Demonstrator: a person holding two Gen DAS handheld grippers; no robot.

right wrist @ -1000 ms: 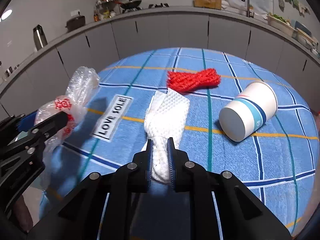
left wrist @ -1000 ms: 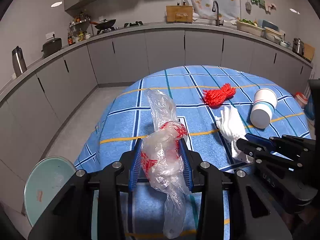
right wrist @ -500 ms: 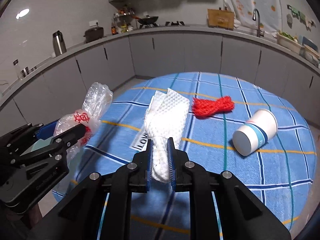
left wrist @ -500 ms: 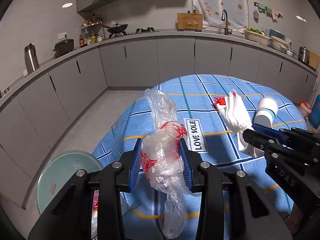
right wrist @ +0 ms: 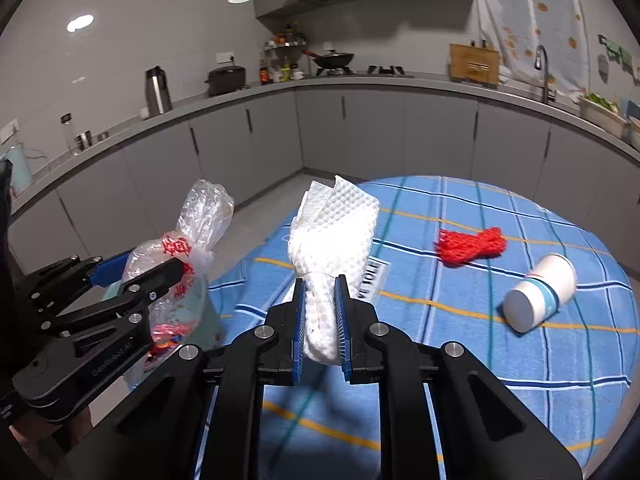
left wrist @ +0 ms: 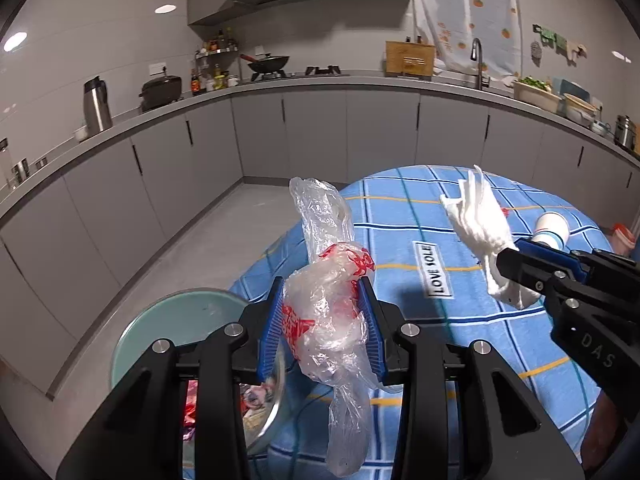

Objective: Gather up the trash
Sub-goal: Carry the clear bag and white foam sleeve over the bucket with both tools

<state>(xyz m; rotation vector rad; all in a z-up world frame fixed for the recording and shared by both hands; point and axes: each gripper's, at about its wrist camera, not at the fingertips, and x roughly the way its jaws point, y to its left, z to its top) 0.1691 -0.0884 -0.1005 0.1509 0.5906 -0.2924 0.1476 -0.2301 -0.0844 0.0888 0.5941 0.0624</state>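
1. Left wrist view: the left gripper (left wrist: 324, 320) is clamped on a crumpled clear plastic bag (left wrist: 326, 304) with red print. The bag bulges above the blue pads and a loose tail hangs below them. Under and to the left sits a pale green bin (left wrist: 160, 320) on the floor, with some waste already visible inside. The gripper is near the bin's rim but not clearly over the opening.

2. Risk here: the bag is slippery and only pinched mid-body, so it could slide out, or on release the tail could cling to a pad or drape over the rim and fall to the floor.

3. Right wrist view: the right gripper (right wrist: 321, 316) is closed narrowly on a white paper towel (right wrist: 332, 240), whose upper part fans out above the pads, clear of the desk (right wrist: 480, 380).

4. Risk here: both grippers are close together. In this view the left gripper and its bag sit just beside the towel, so they could collide or tangle at the bin.

5. Left on the desk's blue checked cloth: a red mesh net (right wrist: 470, 246) and a paper cup (right wrist: 540, 298) lying on its side, which may roll.
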